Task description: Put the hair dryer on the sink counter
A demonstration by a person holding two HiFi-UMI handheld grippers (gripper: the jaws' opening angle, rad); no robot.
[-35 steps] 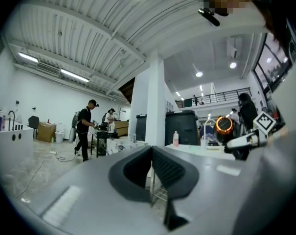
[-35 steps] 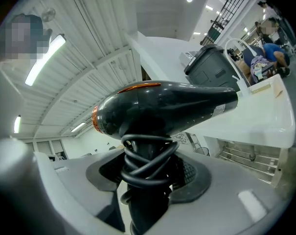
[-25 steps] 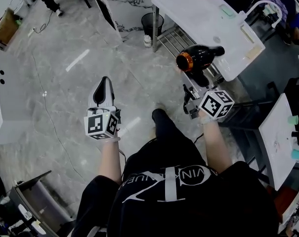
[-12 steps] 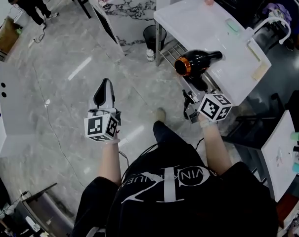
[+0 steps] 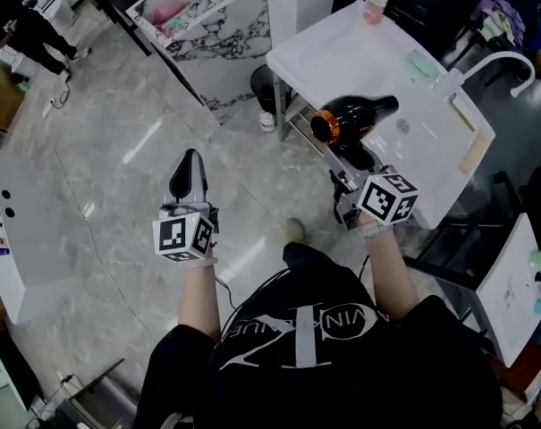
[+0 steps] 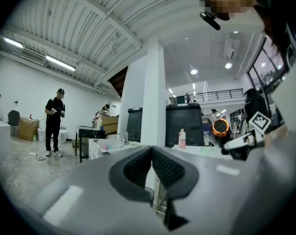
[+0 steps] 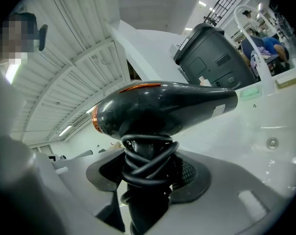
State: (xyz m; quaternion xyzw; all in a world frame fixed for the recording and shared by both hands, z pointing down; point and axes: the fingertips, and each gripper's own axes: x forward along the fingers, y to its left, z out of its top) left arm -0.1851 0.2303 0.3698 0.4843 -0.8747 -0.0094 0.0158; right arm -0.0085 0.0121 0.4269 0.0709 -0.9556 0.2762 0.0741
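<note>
A black hair dryer (image 5: 350, 119) with an orange ring at its back hangs over the near edge of the white sink counter (image 5: 337, 47). Its cord is wound round the handle. My right gripper (image 5: 359, 157) is shut on that wrapped handle. In the right gripper view the hair dryer (image 7: 162, 106) lies level above my right gripper (image 7: 150, 173), with its nozzle toward the faucet (image 7: 245, 28). Over the floor, left of the counter, my left gripper (image 5: 188, 172) is shut and holds nothing. In the left gripper view its pads (image 6: 138, 168) meet.
On the counter stand a pink bottle (image 5: 375, 0), a green pad (image 5: 422, 63) and a white faucet (image 5: 501, 61). A black bin (image 5: 263, 83) sits under the counter's end. A marble-fronted unit (image 5: 212, 29) stands beyond, and a person (image 5: 24, 25) at far left.
Both grippers have travelled toward the sink counter, which now lies nearer in the head view. The hair dryer now reaches further over the counter. Neither grip changed.
</note>
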